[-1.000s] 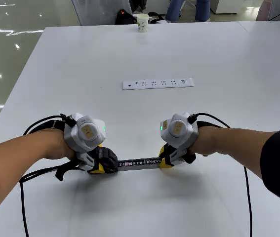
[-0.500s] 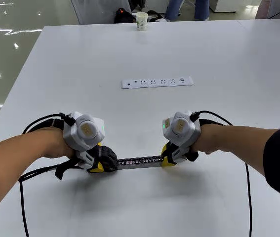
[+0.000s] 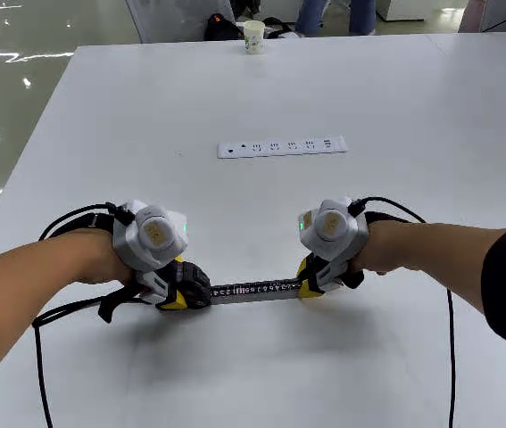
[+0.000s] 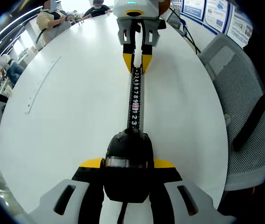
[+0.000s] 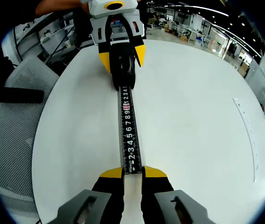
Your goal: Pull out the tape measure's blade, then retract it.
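1. Left forearm point(image 3: 29, 276) and right forearm point(image 3: 431, 254) come in from the near edge of the white table point(image 3: 279, 89). Both are low over the top, with the wrists turned inward so the two grippers face each other.
2. Left gripper point(image 3: 179, 292): jaws clamped on the black tape measure point(image 4: 128, 161), one yellow tip against each side of the housing. The housing sits low at the tabletop, near the front edge and left of centre.
3. Right gripper point(image 3: 306, 287): jaws nearly closed, with the free end of the blade point(image 5: 128, 130) pinched between the yellow tips.
4. The blade is drawn out straight between the two grippers, numbers facing up. Cannot tell whether it rests on the surface.
5. A black cable point(image 3: 56, 227) loops back along the left arm.
6. Mid-table, well apart from the hands, lies a white power strip point(image 3: 282, 147). A paper cup point(image 3: 253, 37) stands at the far edge.
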